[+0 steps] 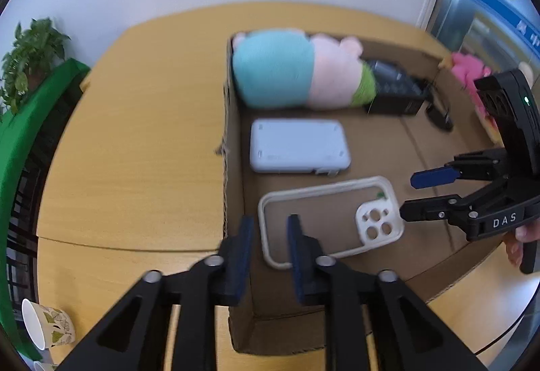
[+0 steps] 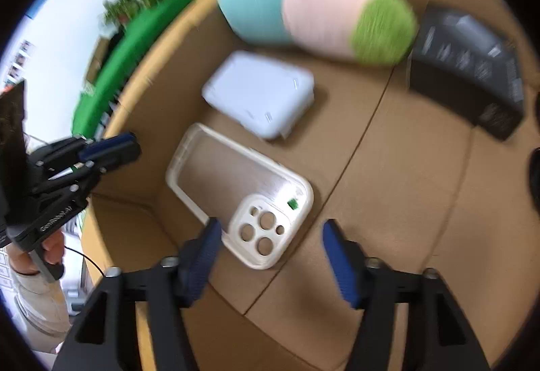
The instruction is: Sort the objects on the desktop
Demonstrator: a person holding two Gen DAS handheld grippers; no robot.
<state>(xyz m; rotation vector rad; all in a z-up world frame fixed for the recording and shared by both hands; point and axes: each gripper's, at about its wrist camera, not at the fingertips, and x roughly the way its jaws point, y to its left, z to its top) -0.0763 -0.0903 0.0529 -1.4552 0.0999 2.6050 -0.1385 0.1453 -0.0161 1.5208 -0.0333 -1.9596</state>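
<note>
A: Left hand-held gripper point(image 1: 270, 232) parted, gripping nothing, poised over the near short end of the phone case point(image 1: 329, 221). Right hand-held gripper point(image 2: 270, 236) wider apart, empty, straddling the camera-hole end.

B: Lying flat inside the cardboard box point(image 1: 233, 168) on the table point(image 1: 135, 151). Long axis running from one gripper to the other; both about equally near.
</note>
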